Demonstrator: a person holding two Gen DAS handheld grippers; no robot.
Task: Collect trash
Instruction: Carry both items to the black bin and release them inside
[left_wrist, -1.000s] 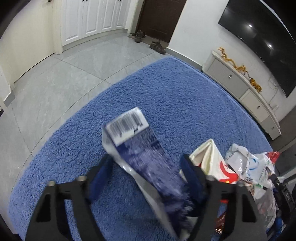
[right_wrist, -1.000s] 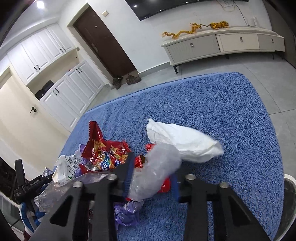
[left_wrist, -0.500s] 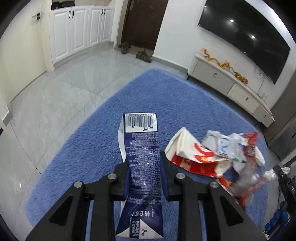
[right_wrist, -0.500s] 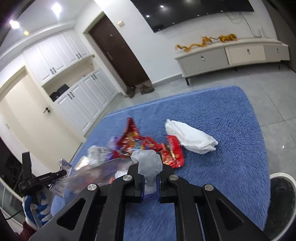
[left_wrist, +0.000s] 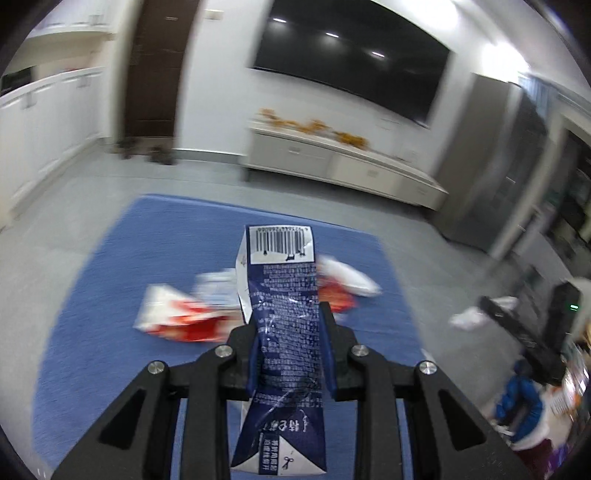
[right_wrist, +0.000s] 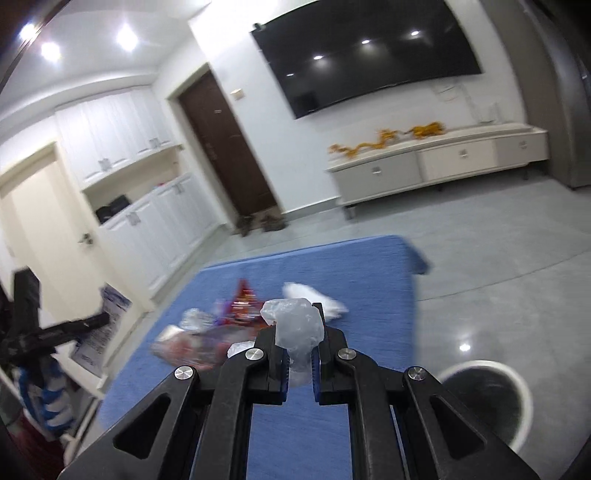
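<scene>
My left gripper (left_wrist: 290, 343) is shut on a dark blue wrapper (left_wrist: 282, 295) with a white barcode end, held up above the blue rug (left_wrist: 110, 332). My right gripper (right_wrist: 298, 354) is shut on a crumpled clear plastic bag (right_wrist: 295, 325). On the rug lie a red and white packet (left_wrist: 173, 319), a white crumpled bag (right_wrist: 314, 297) and red snack wrappers (right_wrist: 240, 306). A round bin with a white rim (right_wrist: 484, 402) stands on the floor at the lower right of the right wrist view.
Grey tile floor (right_wrist: 498, 258) surrounds the rug. A low white cabinet (right_wrist: 436, 162) with a gold ornament stands under a wall television (right_wrist: 369, 51). White cupboards (right_wrist: 147, 221) and a dark door (right_wrist: 229, 155) are on the left. The other gripper (right_wrist: 48, 328) shows at the left edge.
Both grippers have closed on their pieces and risen well above the rug. The trash pile now lies farther below, and the bin has come more into the right wrist view.
</scene>
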